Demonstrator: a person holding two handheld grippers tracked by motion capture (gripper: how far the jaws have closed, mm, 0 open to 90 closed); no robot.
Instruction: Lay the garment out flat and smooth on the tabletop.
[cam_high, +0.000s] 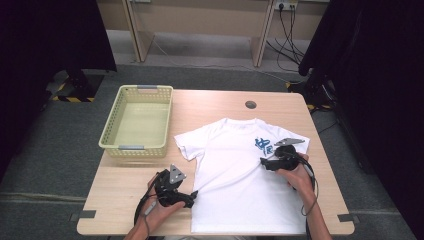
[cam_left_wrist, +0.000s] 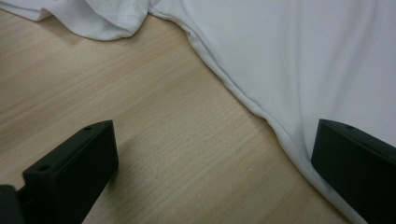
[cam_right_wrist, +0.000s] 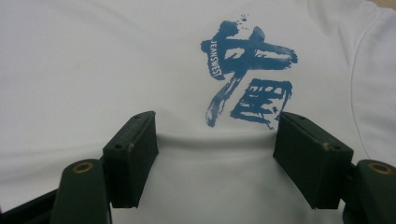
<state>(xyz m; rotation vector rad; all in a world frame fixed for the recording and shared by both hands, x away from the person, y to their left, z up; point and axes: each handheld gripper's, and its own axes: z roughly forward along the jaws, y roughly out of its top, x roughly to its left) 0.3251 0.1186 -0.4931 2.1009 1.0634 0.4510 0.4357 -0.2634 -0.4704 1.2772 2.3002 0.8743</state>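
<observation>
So there's a white t-shirt (cam_high: 240, 175) spread flat, front up, on the wooden surface (cam_high: 210, 102), sitting right of centre with its collar toward 12 o'clock and the hem at the near edge. The left hand-held gripper (cam_high: 190, 196) is down at about 7 o'clock, right at the shirt's side seam below the sleeve, jaws spread wide: one sits over bare wood, the other over the edge of the cloth, nothing pinched between them. The right hand-held gripper (cam_high: 265, 162) is over the chest at roughly 3 o'clock, just below the blue brush-stroke print (cam_right_wrist: 250, 77) (tiny lettering on it reads JEANSWEST). Its jaws are spread too, resting on the fabric with a small ridge of cloth bunched between them. A yellow plastic basket (cam_high: 112, 131) stands at 10 o'clock, well apart from the shirt.
</observation>
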